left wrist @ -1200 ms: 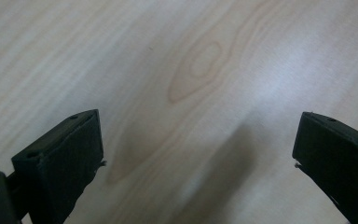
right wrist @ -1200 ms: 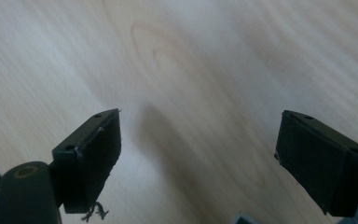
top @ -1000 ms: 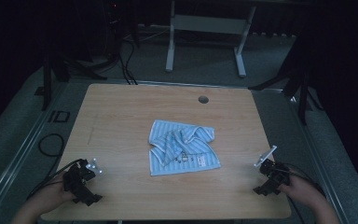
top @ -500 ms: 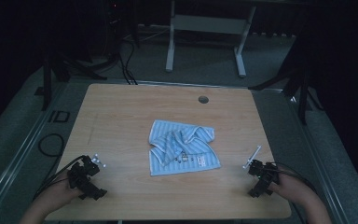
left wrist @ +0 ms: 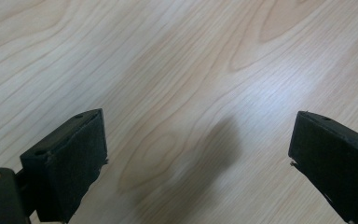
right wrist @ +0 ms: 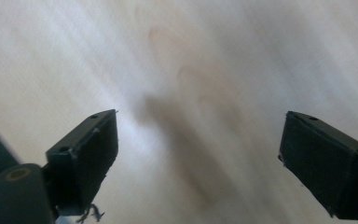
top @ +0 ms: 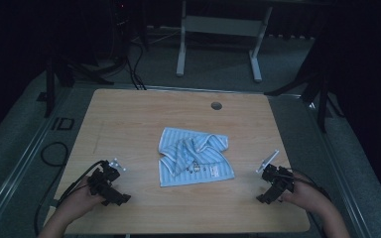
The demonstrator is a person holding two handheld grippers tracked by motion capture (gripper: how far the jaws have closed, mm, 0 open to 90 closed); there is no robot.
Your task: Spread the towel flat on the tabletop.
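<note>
- The room around the wooden table (top: 129, 124) is very dark; beyond the far edge, a pale metal stand (top: 218, 29) and some floor cables (top: 134, 64) can be made out, little else.
- The person's forearms are cut off by the bottom edge of the high view; one hand (top: 77, 201) comes in at the near left, the other hand (top: 305, 196) at the near right.
- A small blue-and-white striped cloth (top: 194, 156) lies near the middle of the table, crumpled, its far part folded over in loose ridges. Its longer side runs roughly left to right. A small print on its near half is too small to read.
- The left gripper (top: 110, 173) sits above the near left part of the table, well apart from the cloth. In the left gripper view its jaws stand wide apart with only bare wood grain between them.
- The right gripper (top: 270, 171) is at the near right, near the cloth's right edge but not touching it. In the right gripper view its jaws are also spread wide over blurred wood.
- A small round hole (top: 216, 105) sits near the table's far edge.
</note>
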